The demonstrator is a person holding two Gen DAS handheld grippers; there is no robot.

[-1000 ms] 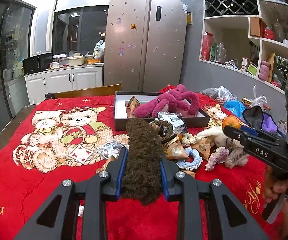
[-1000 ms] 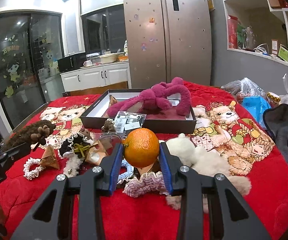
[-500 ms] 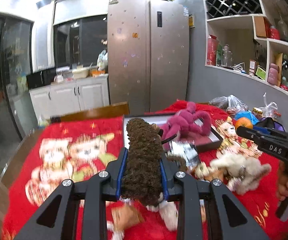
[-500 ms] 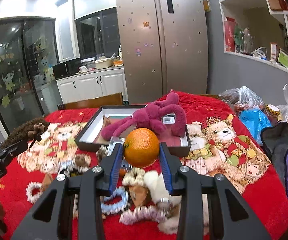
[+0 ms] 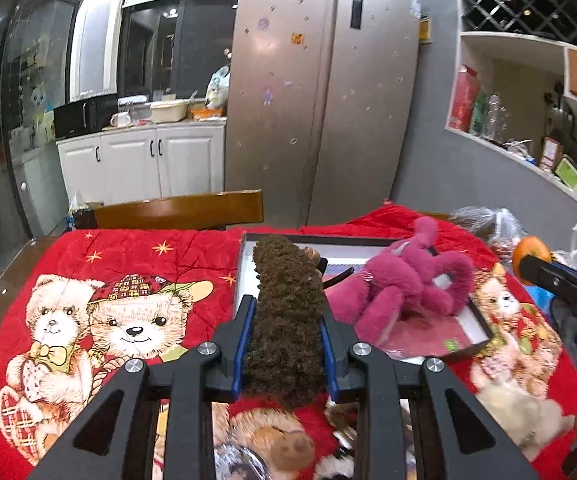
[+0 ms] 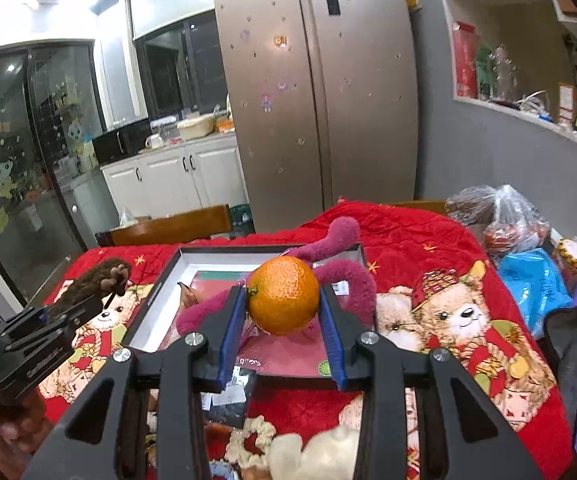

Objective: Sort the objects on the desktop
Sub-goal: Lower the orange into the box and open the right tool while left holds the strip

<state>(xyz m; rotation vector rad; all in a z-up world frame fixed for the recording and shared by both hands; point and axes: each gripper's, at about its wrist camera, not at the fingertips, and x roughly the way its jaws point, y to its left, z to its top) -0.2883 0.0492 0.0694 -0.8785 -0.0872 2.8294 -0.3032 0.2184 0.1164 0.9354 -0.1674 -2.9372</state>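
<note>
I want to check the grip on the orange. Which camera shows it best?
The right wrist view: the orange sits centred between the right gripper pads, fully visible. The left wrist view catches only a sliver of it at the right edge, behind that gripper's finger.

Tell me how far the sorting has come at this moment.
Done: a pink plush toy already lies in the dark box. In hand: the left claw grips a brown fuzzy toy, the right claw an orange. Left: scrunchies and a white plush on the red blanket.
</note>
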